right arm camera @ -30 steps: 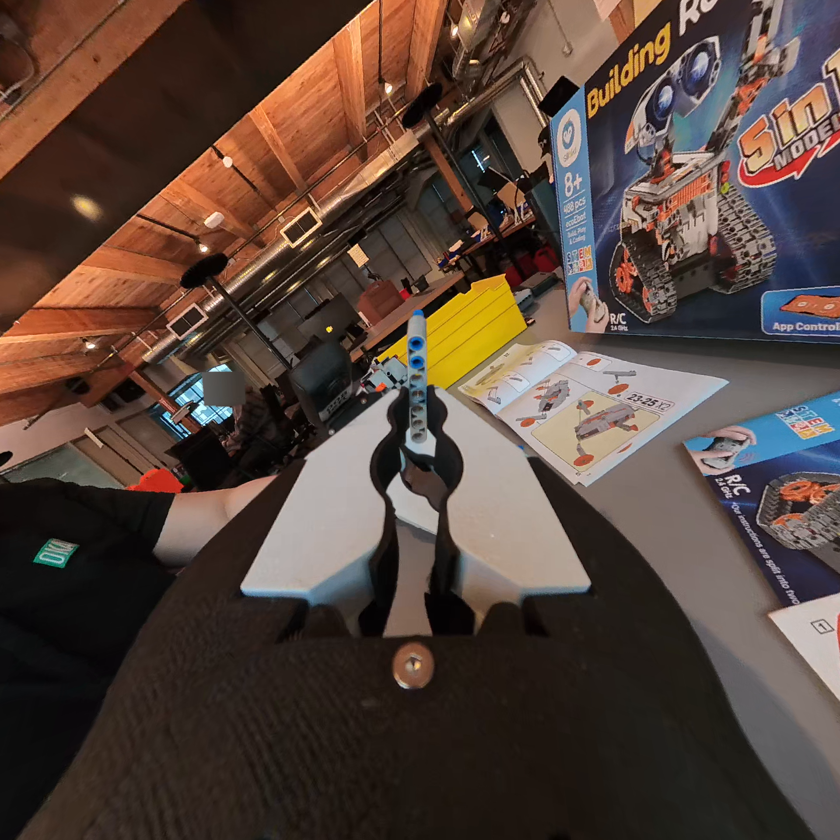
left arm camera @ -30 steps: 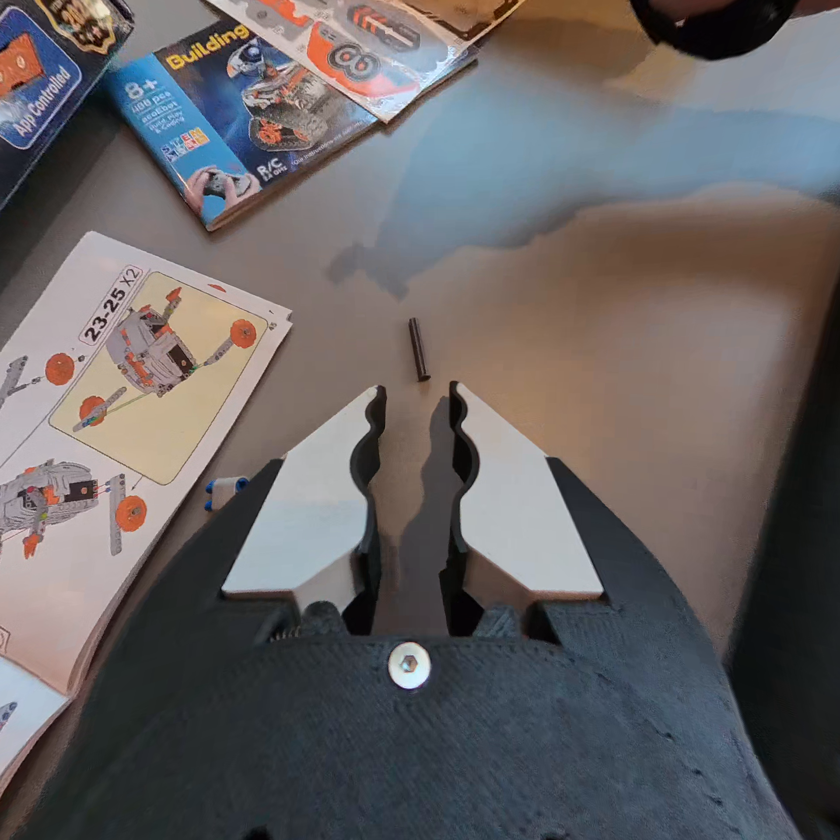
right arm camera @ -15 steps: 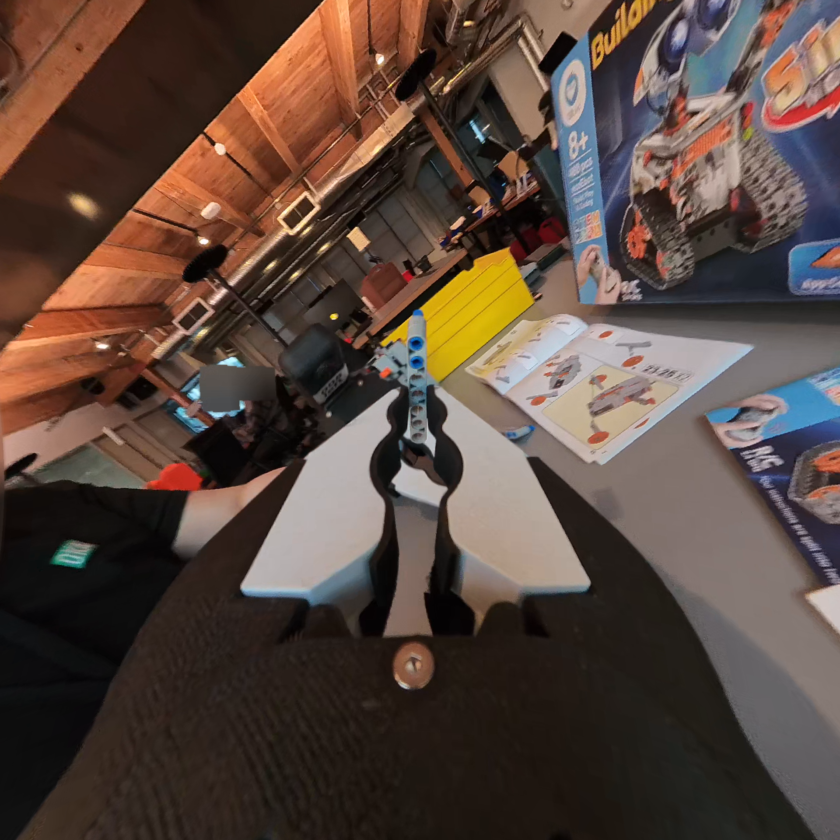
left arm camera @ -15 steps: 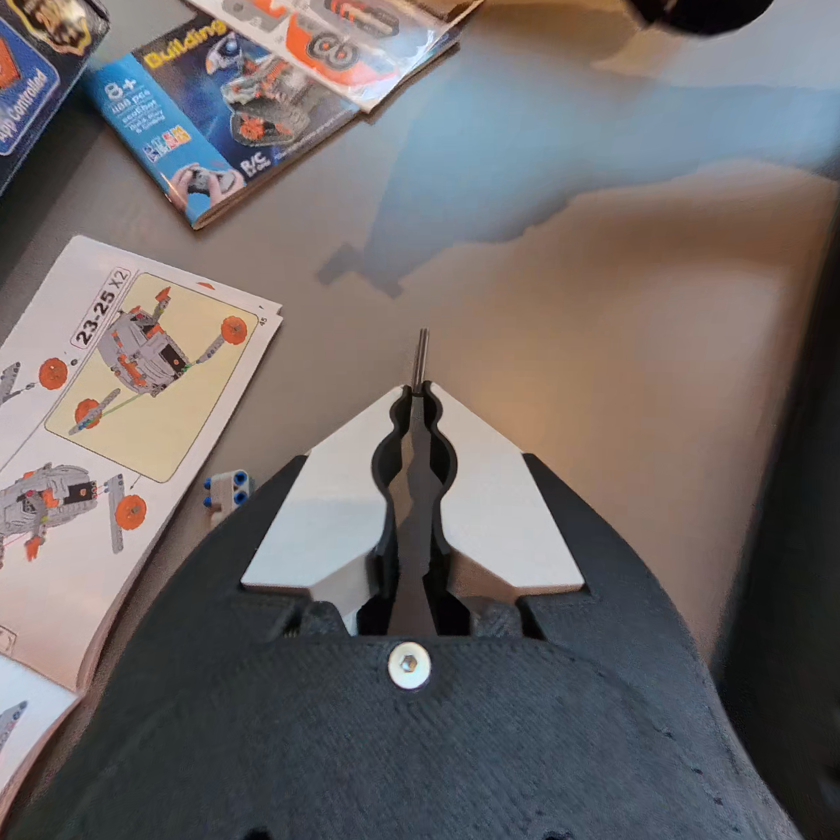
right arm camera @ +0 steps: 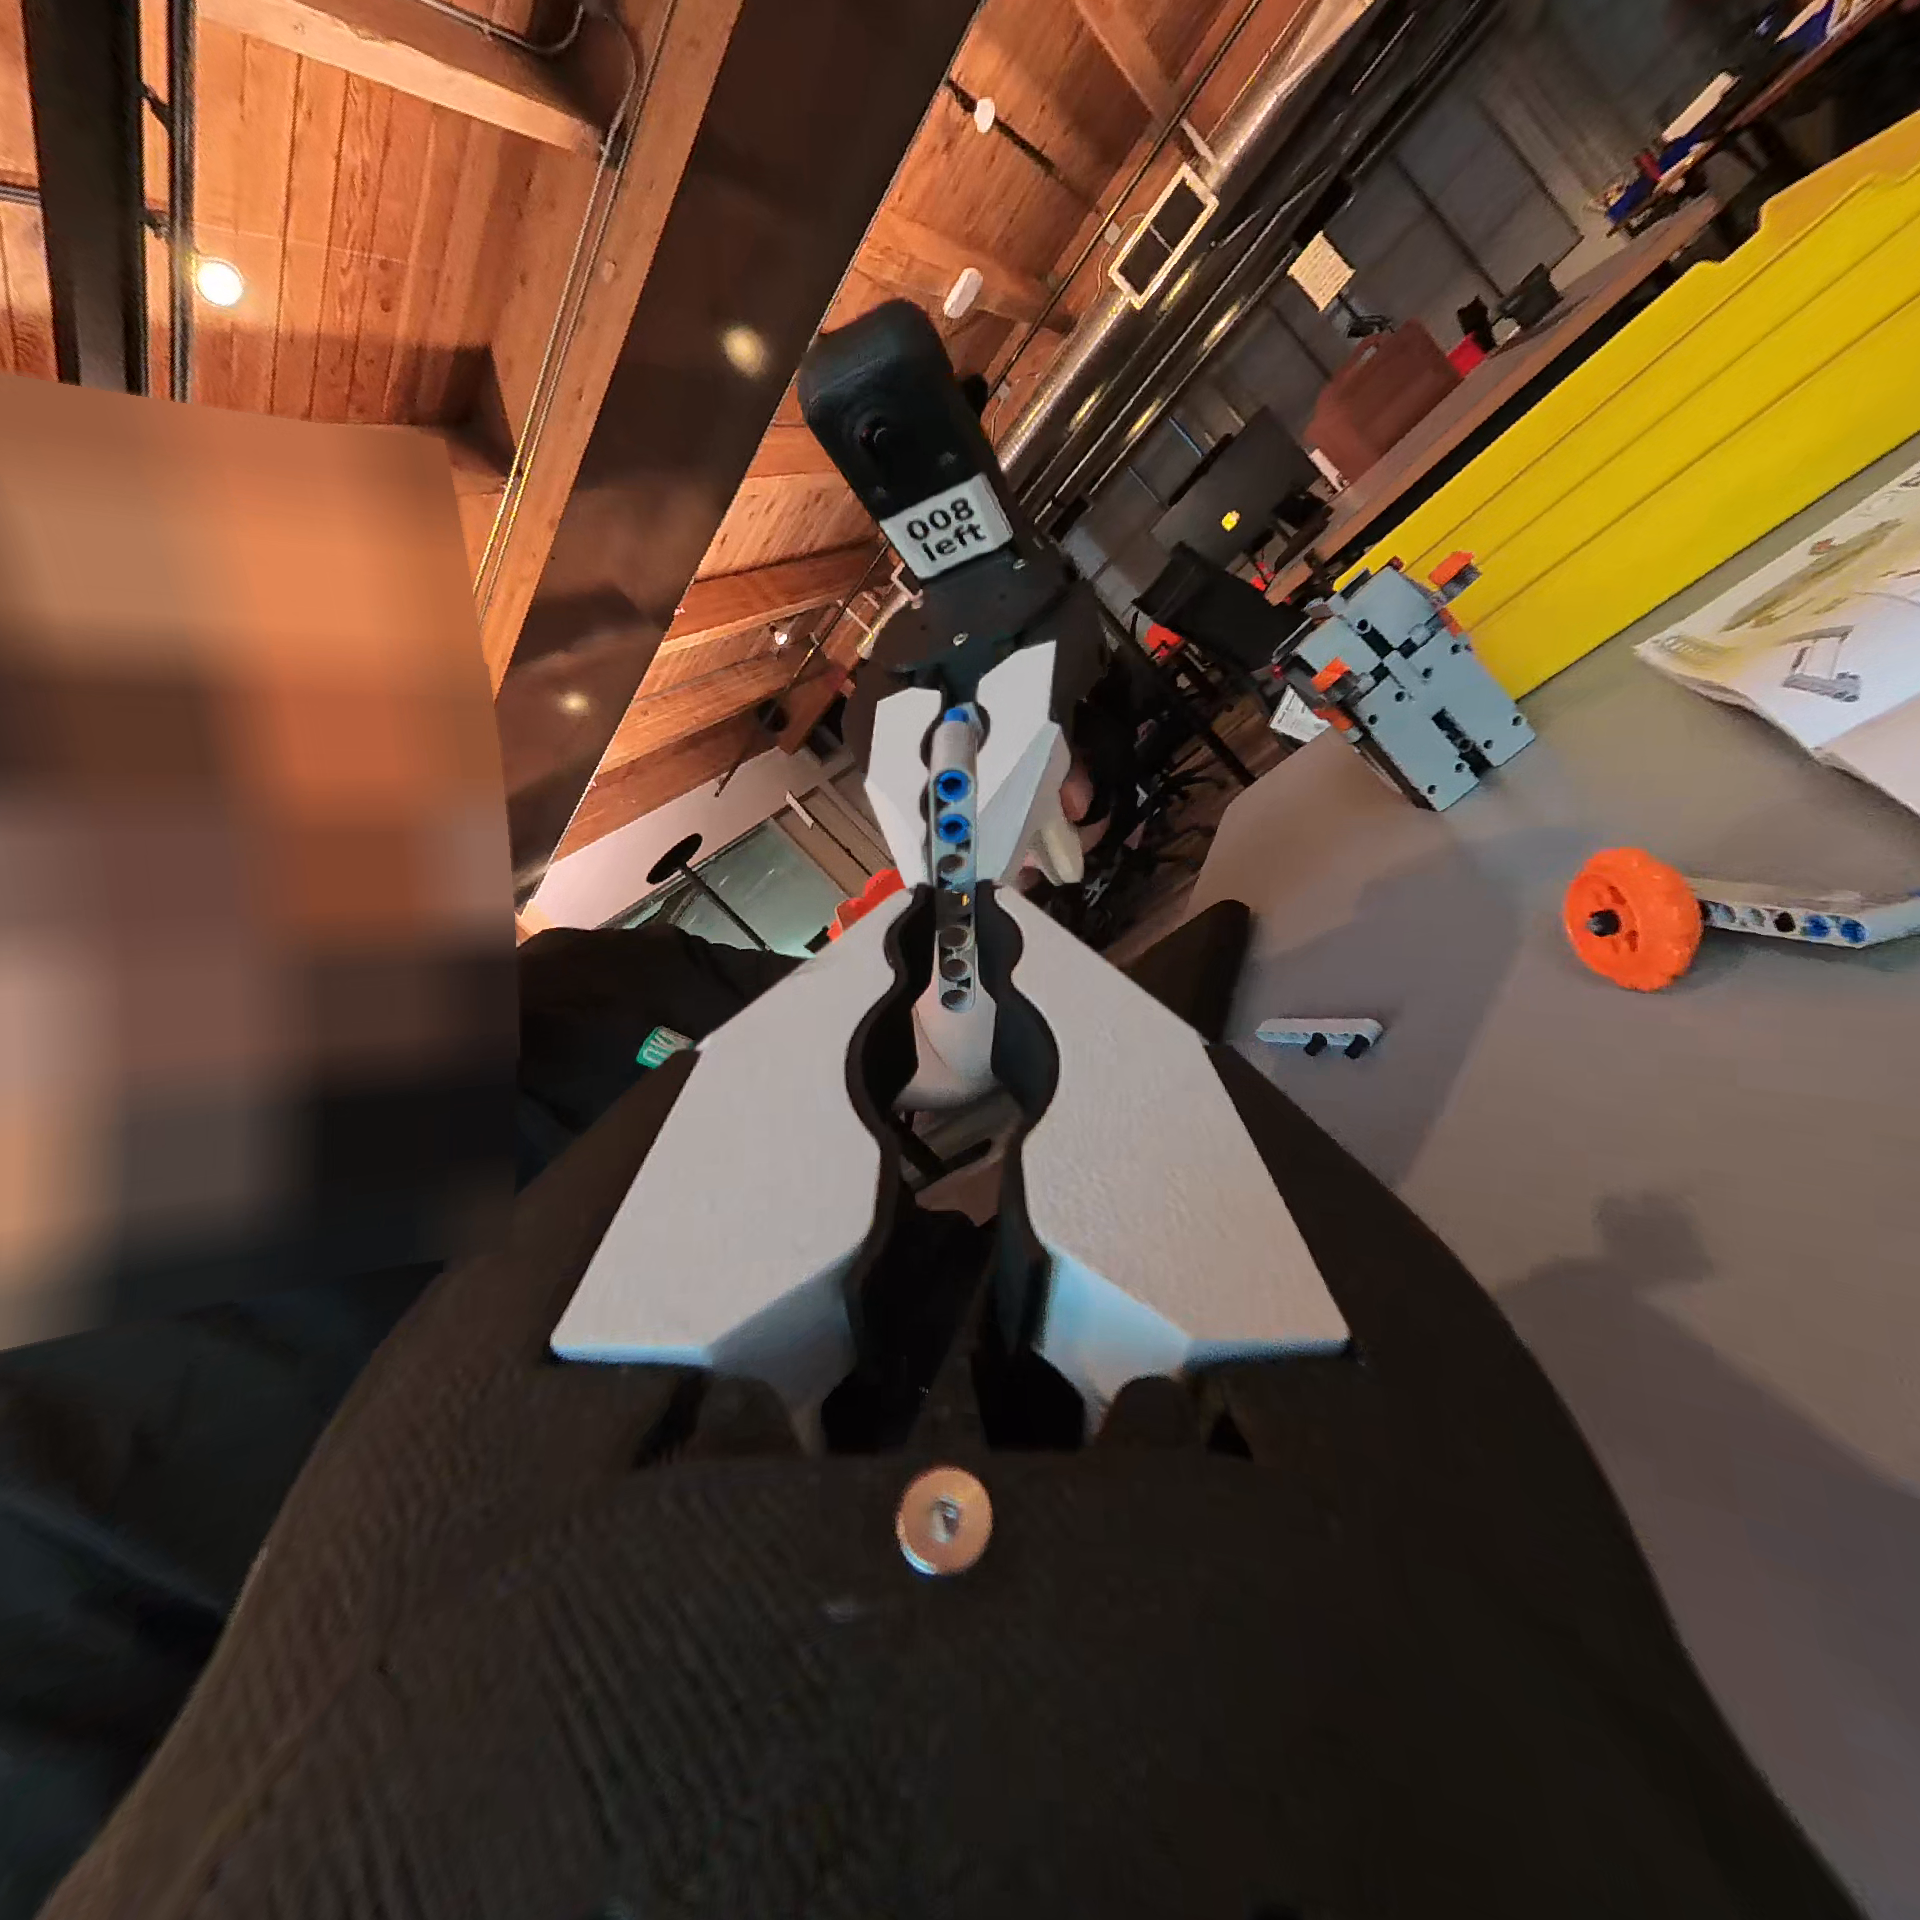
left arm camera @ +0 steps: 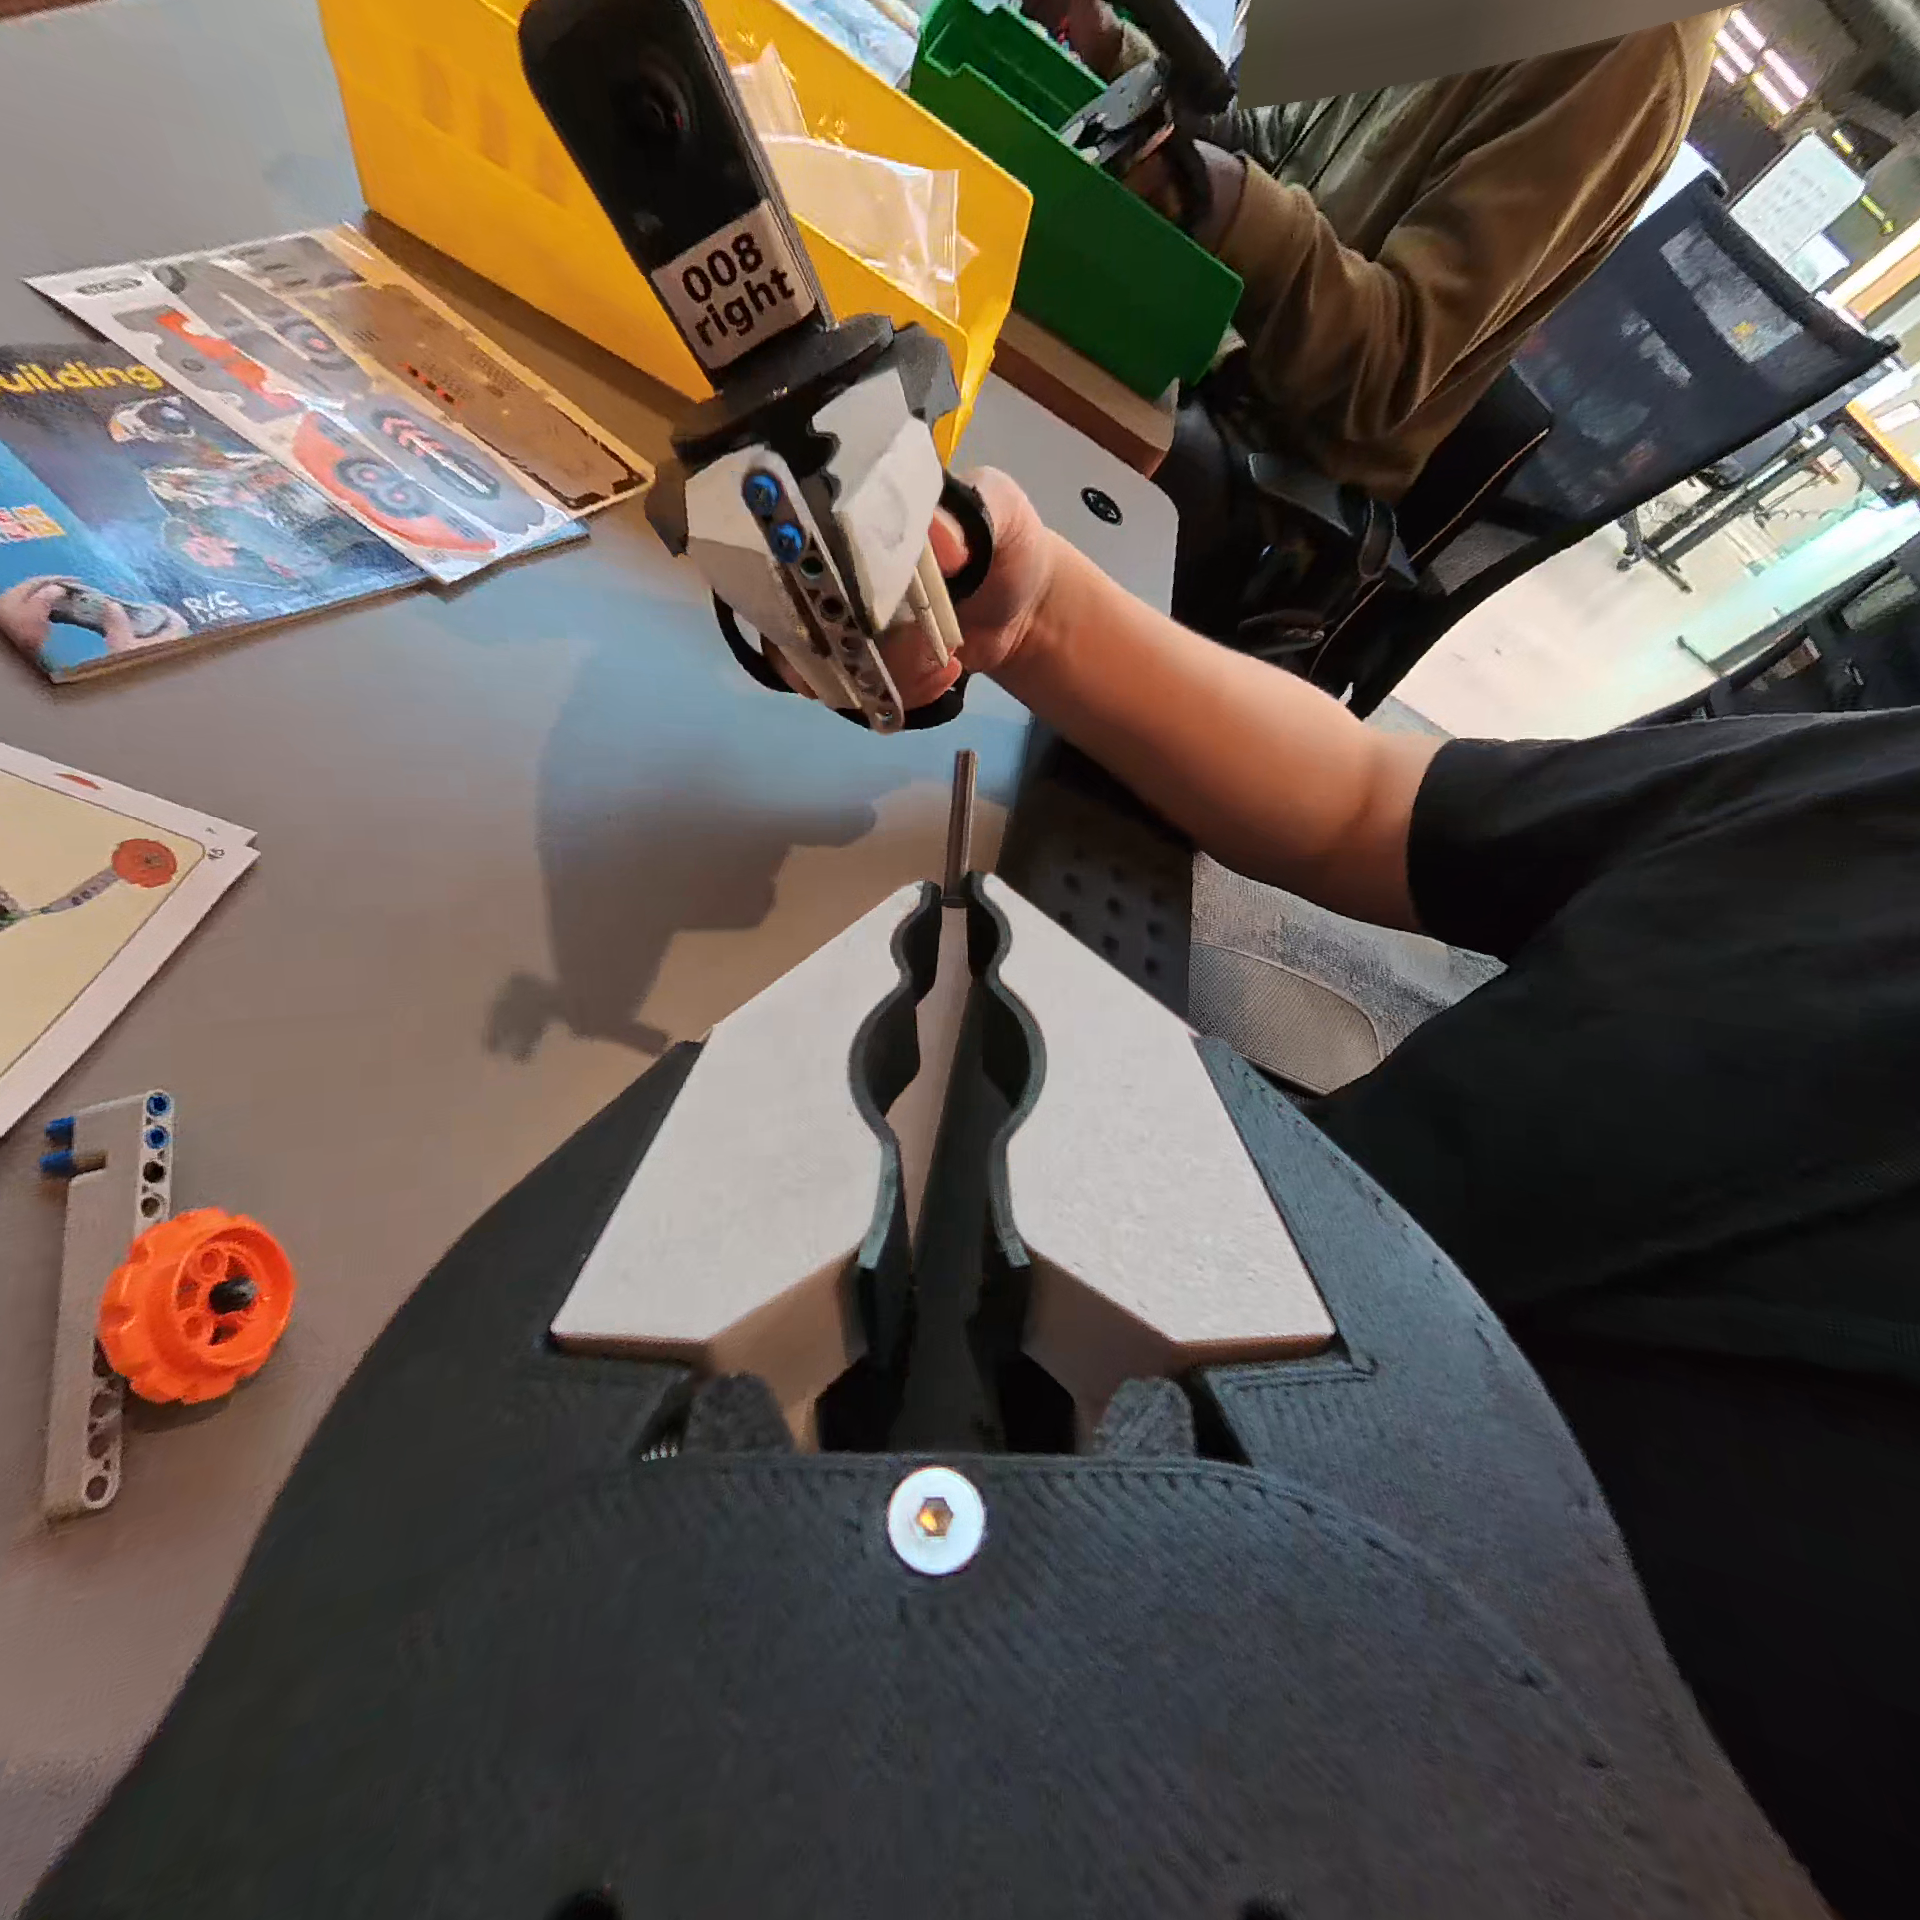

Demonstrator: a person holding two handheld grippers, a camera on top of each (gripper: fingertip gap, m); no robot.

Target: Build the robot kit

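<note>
Aloft, left gripper (left arm camera: 954, 902) pinches pin (left arm camera: 961, 821), seemingly.

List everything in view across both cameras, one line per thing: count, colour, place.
thin dark metal axle rod: 1, dark grey, clamped at the left gripper's tips, lifted off the table
grey perforated plastic beam with blue pins: 1, grey and blue, held in the right gripper
orange plastic wheel on a grey beam: 1, orange and grey, lying on the table
short grey beam with black pins: 1, grey, on the table
grey block assembly: 1, grey with orange, by the yellow bin
yellow plastic bin: 1, yellow, far table edge
green bin: 1, green, behind the yellow one
instruction booklets: several, printed, on the table
grey table: 1
left gripper: shut
right gripper: shut
</note>
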